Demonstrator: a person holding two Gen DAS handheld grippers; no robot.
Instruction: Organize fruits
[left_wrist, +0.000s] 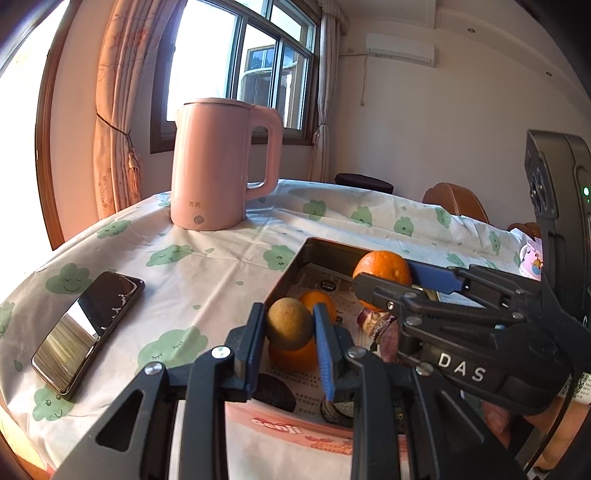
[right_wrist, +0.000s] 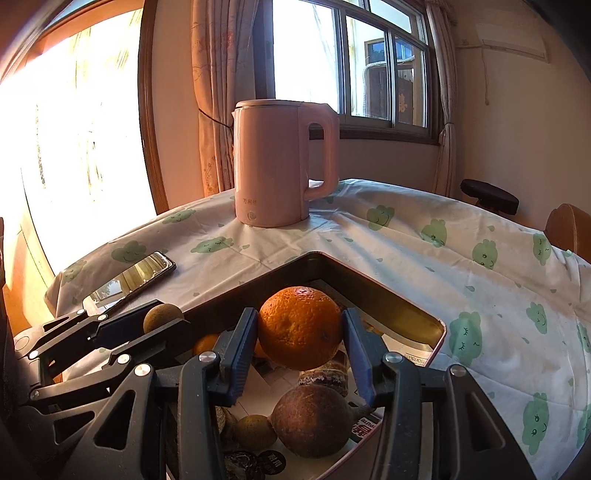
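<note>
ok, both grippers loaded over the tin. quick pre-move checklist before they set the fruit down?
1. Left gripper shut on the small tan fruit: ok.
2. Right gripper shut on the large orange: ok, pads on both sides.
3. Both fruits over the metal tin, not the tablecloth: ok.
4. Free spot in the tin under each fruit: not ok, oranges sit beneath the tan fruit and a brown round fruit lies below the large orange.
5. Grippers clear of each other: cannot tell, they sit close side by side.
6. Phone and kettle away from the tin: ok.
</note>
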